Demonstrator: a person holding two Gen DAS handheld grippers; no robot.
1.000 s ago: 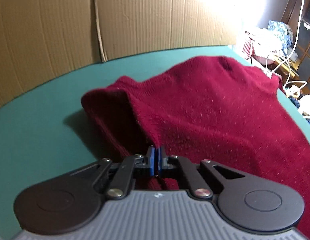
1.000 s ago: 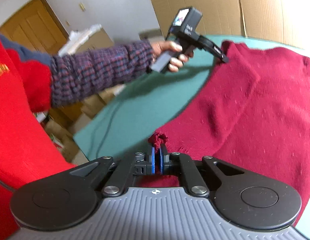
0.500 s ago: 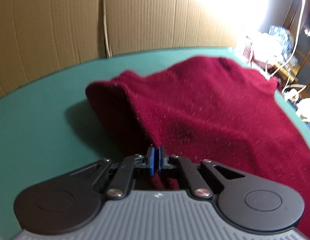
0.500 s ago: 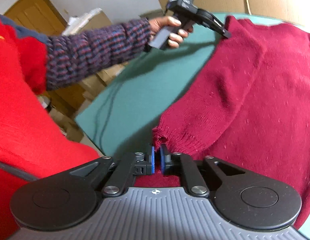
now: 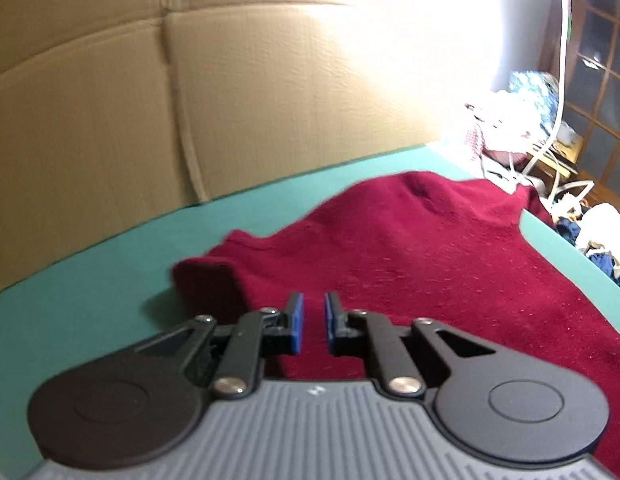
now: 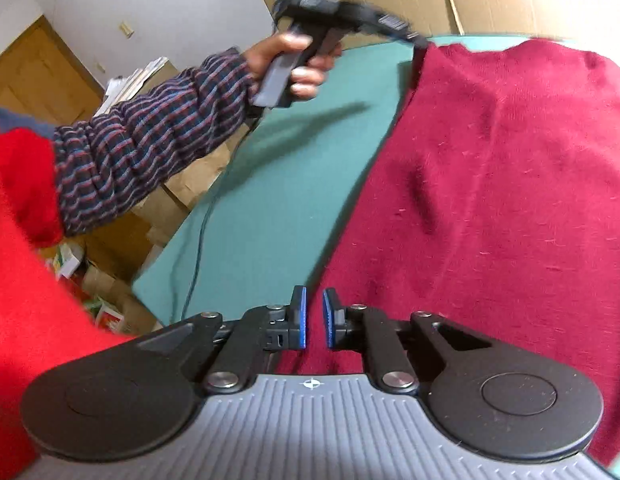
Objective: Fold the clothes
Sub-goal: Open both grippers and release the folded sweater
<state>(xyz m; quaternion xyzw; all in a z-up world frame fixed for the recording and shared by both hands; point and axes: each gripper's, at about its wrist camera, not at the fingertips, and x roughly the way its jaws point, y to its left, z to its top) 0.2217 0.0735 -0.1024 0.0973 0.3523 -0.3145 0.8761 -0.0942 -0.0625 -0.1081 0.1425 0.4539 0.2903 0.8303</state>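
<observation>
A dark red knitted sweater [image 5: 429, 256] lies spread on the green table [image 5: 90, 304]; it also shows in the right wrist view [image 6: 509, 184]. My left gripper [image 5: 311, 308] is slightly open and empty, just above the sweater's left edge near a folded corner [image 5: 206, 280]. My right gripper [image 6: 313, 304] is slightly open and empty over the sweater's near edge. The left gripper also shows in the right wrist view [image 6: 417, 42], held in a hand at the sweater's far corner.
A cardboard wall [image 5: 190, 100] stands behind the table. A cable [image 6: 198, 240] runs across the green table [image 6: 270, 200] toward its edge. Boxes and clutter [image 6: 110, 280] lie on the floor at the left; more clutter [image 5: 529, 140] sits beyond the table's right end.
Both grippers have opened and let go of the sweater. The lifted edges have dropped and the sweater now lies flatter on the table.
</observation>
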